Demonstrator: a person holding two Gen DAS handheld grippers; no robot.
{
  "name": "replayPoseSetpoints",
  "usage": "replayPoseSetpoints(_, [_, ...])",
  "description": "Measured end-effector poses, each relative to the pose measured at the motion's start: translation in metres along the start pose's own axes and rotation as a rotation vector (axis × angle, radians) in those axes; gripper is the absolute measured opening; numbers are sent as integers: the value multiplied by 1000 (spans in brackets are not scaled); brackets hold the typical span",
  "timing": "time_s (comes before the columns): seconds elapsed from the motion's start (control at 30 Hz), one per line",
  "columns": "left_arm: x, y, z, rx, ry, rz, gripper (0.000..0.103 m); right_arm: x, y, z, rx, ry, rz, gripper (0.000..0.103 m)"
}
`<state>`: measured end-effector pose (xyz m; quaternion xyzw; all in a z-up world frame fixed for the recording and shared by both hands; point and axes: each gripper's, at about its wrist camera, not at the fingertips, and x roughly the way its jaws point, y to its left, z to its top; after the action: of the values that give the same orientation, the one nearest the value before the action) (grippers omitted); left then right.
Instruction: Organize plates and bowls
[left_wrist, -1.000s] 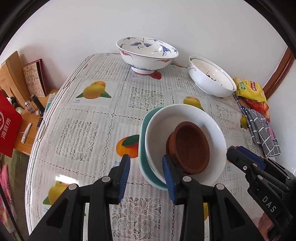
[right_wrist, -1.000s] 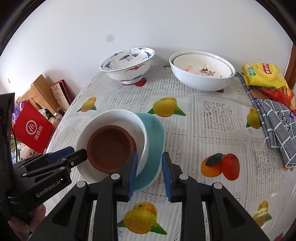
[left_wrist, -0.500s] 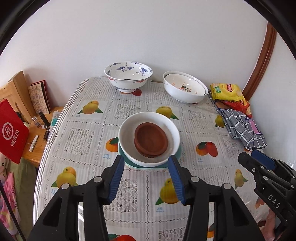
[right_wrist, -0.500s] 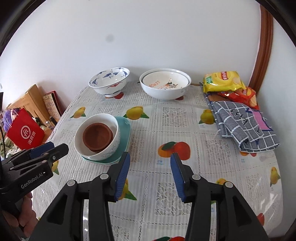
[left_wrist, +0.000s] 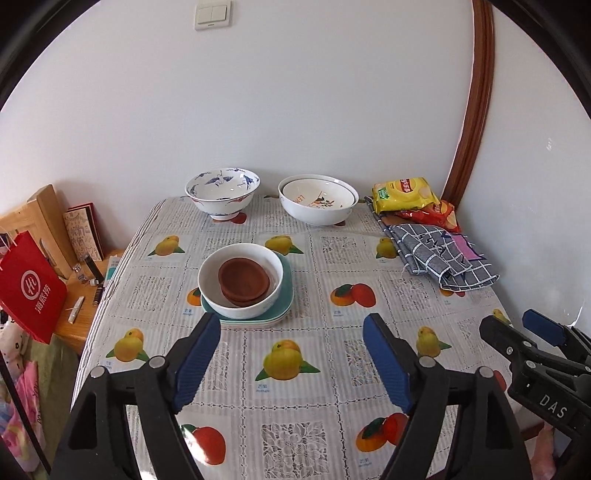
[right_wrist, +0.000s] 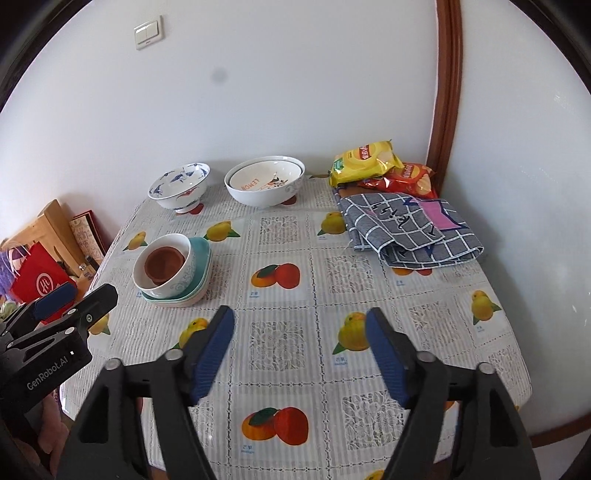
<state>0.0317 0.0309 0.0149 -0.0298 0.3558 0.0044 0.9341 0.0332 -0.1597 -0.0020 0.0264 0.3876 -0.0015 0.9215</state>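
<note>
Both grippers have backed way off since a sec ago; left gripper (left_wrist: 290, 343) and right gripper (right_wrist: 300, 341) hang wide, empty. Brown dish (left_wrist: 243, 281) sits in white bowl (left_wrist: 236, 306) on teal plates (left_wrist: 286, 291), mid surface (left_wrist: 332, 424). Imo next grab crane bowl (left_wrist: 222, 194) by the rim, lift slow, keep level.

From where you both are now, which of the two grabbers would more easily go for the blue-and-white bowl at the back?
Probably the left. The left gripper points almost straight at the blue-and-white bowl, fingers open, while from the right gripper that bowl sits far off to the left, past the stacked dishes.
</note>
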Motion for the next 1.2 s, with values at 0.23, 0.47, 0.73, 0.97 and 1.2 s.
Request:
replayPoseSetpoints(0.23, [-22,-16,-12,23,-41,20,97,-20,-19,-13,5,-9,-36,91])
replayPoseSetpoints(0.47, [-29,-21,-14,16,-42,36,99,-26,-23,-22,-8,-5,-54,92])
replayPoseSetpoints(0.73, [-29,-20,-15,13,-35,48,100,-29,-20,-25,-20,-6,-54,92])
replayPoseSetpoints(0.97, [-28,-20,-17,10,-31,38,100,-32,-18,-25,-16,-16,-59,92])
replayPoseSetpoints(1.2, [-26,-19,-18,11,-29,52,100,-33,-16,-25,-21,-20,-54,92])
